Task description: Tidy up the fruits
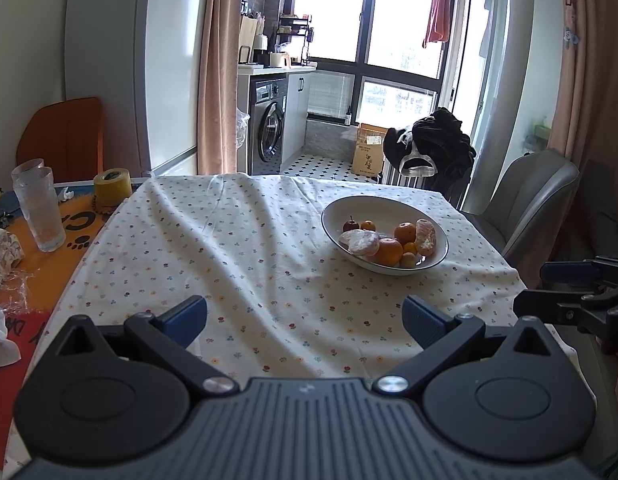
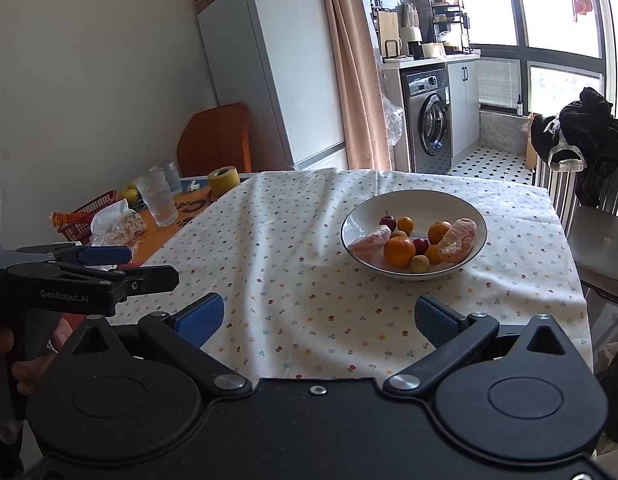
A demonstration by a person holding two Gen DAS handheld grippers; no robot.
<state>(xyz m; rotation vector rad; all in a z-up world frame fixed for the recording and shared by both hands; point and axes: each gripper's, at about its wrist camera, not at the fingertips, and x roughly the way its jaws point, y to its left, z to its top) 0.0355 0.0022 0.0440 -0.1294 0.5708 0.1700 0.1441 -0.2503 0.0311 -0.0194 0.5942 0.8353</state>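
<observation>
Left wrist view showed the left hand-held gripper (image 1: 305, 322) held low over the near edge of the worktop (image 1: 237, 248), its two blue-padded fingers spread wide with nothing between them. At the right margin of that view the right hand-held gripper (image 1: 569, 288) was seen side-on; in its own view, the right hand-held gripper (image 2: 317, 320) likewise stood with its fingers wide apart and empty, hanging above the near edge of the flower-printed white tablecloth (image 2: 293, 280).

All the fruit lay in one wide white ceramic bowl with a dark rim (image 2: 357, 216), which sat toward the far right corner of the worktop, well apart from both grippers. Inside it were several whole orange mandarins (image 2: 399, 250), two peeled citrus fruits, one at the bowl's left side (image 2: 371, 242) and one at its right (image 2: 457, 240), a small red apple-like fruit with a stem (image 2: 387, 222), and a small yellowish fruit (image 2: 419, 264) at the near rim. No fruit lay loose on the cloth.

Along the left edge of the worktop stood stacked clear ribbed plastic cups (image 1: 39, 208), a roll of yellow tape (image 1: 112, 186) and crumpled wrappers, none of them touched.

Judged from this layout, either the gathering into the bowl was finished, or sorting out of it had not begun; the pictures could not settle which. If work remained, reaching forward to the bowl would come first.
</observation>
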